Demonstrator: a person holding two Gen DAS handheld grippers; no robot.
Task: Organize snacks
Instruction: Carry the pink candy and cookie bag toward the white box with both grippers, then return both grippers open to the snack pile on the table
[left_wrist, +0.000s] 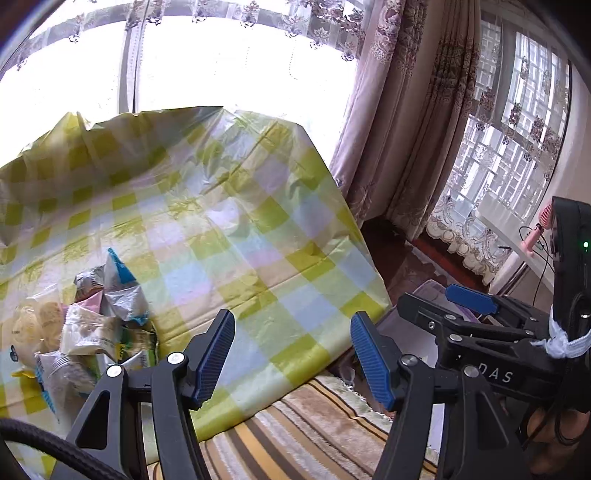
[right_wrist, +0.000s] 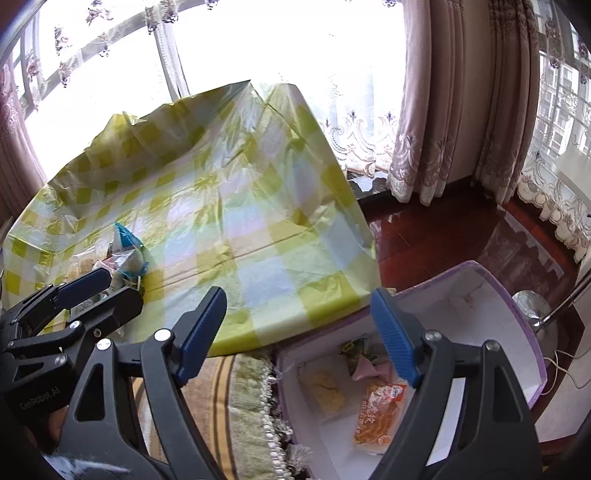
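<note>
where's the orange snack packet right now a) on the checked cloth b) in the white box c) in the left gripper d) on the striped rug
b: the orange packet lies flat on the floor of the white box, beside a pale yellow packet; both grippers are open and hold nothing.

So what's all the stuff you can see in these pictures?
Snack packets: a pile, count unclear, white, blue and yellow, left side of the table.
Tablecloth: one, green and white checks, covering the table.
Box: one, white inside, purple rim, on the floor right of the table.
Snacks in box: about four; orange, yellow, green and pink.
Rug: one, striped, under the table.
Curtains: pinkish, by the window.
Left gripper: black with blue pads, open, empty.
Right gripper: same, open, above the box.
</note>
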